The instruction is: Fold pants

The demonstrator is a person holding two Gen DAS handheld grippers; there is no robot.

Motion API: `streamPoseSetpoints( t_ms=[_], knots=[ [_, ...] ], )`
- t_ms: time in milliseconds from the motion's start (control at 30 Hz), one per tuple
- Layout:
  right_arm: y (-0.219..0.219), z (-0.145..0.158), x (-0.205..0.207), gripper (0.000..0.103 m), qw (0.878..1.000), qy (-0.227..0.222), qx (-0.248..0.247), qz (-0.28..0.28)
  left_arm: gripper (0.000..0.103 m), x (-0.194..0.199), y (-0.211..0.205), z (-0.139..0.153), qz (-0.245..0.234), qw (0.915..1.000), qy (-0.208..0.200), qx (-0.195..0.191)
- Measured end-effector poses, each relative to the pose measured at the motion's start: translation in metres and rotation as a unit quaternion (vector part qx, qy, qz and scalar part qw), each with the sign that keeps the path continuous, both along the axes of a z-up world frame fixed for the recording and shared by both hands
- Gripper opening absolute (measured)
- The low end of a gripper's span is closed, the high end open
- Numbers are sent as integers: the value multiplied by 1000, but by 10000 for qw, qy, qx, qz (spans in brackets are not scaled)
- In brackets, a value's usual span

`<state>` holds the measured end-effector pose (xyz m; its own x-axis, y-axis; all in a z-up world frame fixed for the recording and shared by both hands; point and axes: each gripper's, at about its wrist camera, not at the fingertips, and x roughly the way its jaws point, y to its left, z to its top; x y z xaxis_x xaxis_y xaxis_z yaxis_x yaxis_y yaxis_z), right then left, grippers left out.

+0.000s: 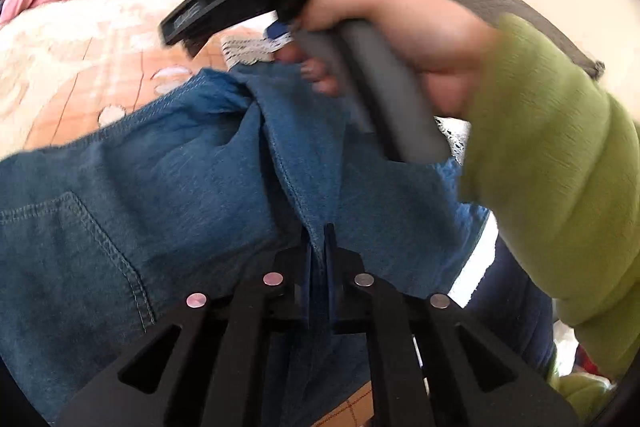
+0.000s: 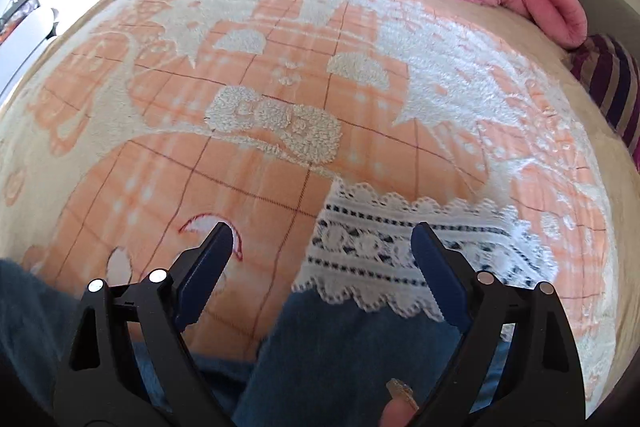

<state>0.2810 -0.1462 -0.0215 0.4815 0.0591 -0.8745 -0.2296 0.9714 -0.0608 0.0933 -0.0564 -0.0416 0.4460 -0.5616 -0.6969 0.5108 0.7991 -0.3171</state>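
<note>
Peach patterned blanket (image 2: 280, 167) under blue pants (image 1: 180, 187); left gripper (image 1: 319, 247) clamped on denim fold, right gripper (image 2: 322, 247) spread above lace hem (image 2: 400, 251).

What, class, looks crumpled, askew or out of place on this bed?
The blue pants lie bunched, not flat: folds gather along a seam where the left gripper is shut on the denim. The white lace cuff sits skewed on the blanket, between the right gripper's open jaws.

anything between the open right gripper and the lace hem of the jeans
Nothing visible. The right gripper hangs open right over the white lace hem of the jeans, with only air between. The left gripper is already shut on the denim.
</note>
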Motion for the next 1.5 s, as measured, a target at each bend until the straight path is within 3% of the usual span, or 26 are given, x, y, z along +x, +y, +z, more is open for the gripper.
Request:
streamPoseSetpoints(
  t_ms=[100,200,233,500,567,733,767,800,833,1233,1500],
  knots=[
    [-8,-15,11,62,9996,175,-64,-214,5,-4,-2,1,-67,9999,-90,69],
    [-18,-12,7,11,9998,-15,-68,-187,5,-3,0,1,-50,9999,-102,49],
    [-24,-8,4,4,9998,-52,79,-188,5,-2,2,0,-22,9999,-109,50],
    [-112,40,-55,4,9899,-543,1132,-664,13,-7,4,4,66,9994,-298,189],
    [-133,47,-70,4,9866,-622,1272,-811,21,-9,3,5,98,9989,-381,260],
    [-176,54,-107,4,9787,-723,1591,-1075,22,-8,3,5,140,9980,-509,343],
    [-185,54,-114,4,9775,-732,1620,-1139,21,-8,5,6,154,9978,-538,348],
    [-192,54,-121,4,9759,-747,1663,-1199,8,-8,7,8,165,9976,-574,350],
    [-199,53,-128,4,9745,-749,1718,-1234,1,-10,8,10,138,9973,-634,340],
    [-240,41,-219,4,9519,-577,2532,-1628,2,-35,10,28,-359,9943,-933,360],
    [-257,-4,-267,10,9373,-155,2870,-1969,2,-51,1,10,-663,9922,-808,672]
  ],
)
